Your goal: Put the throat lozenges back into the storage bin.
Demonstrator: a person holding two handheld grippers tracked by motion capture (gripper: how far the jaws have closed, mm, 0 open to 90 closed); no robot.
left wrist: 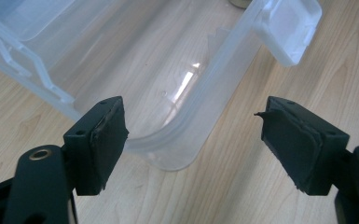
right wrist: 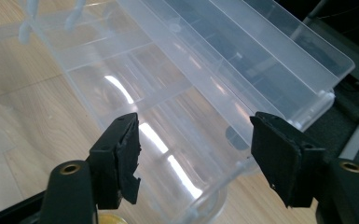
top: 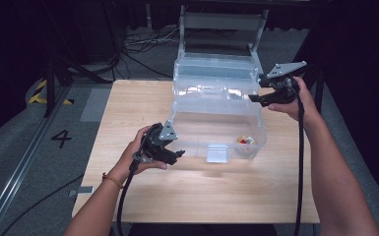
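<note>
At centre frame of the high view, on the pale wooden table (top: 142, 105): a clear plastic tackle-style box (top: 216, 125), lid thrown back toward the upper middle with the tiered tray (top: 214, 73) lifted up and rearward, probably so as to leave the deep base reachable from above. In the base's lower right corner, a few small coloured pieces (top: 246, 140), red and yellow, too small to identify. On the front wall, a hanging white latch (top: 216, 152), unfastened. Lower left of the box, just off its near corner: the left gripper (top: 176, 156), jaws spread and pinching nothing, aimed across at the rounded corner rim, apparently lined up for a steadying hold there rather than a grab. In the left gripper view, that corner (left wrist: 177, 154) between and beyond the two black pads, apart from both, with the latch (left wrist: 286, 28) at upper right. At the right edge of the box, level with the tray: the right gripper (top: 252, 98), likewise spread and empty, pointing leftward at the tray's end. In the right gripper view, the tray and lid (right wrist: 242, 70) running diagonally from upper left to right, pads either side, no contact visible. Both tools seemingly posed at opposite corners for two-handed handling of the box.
</note>
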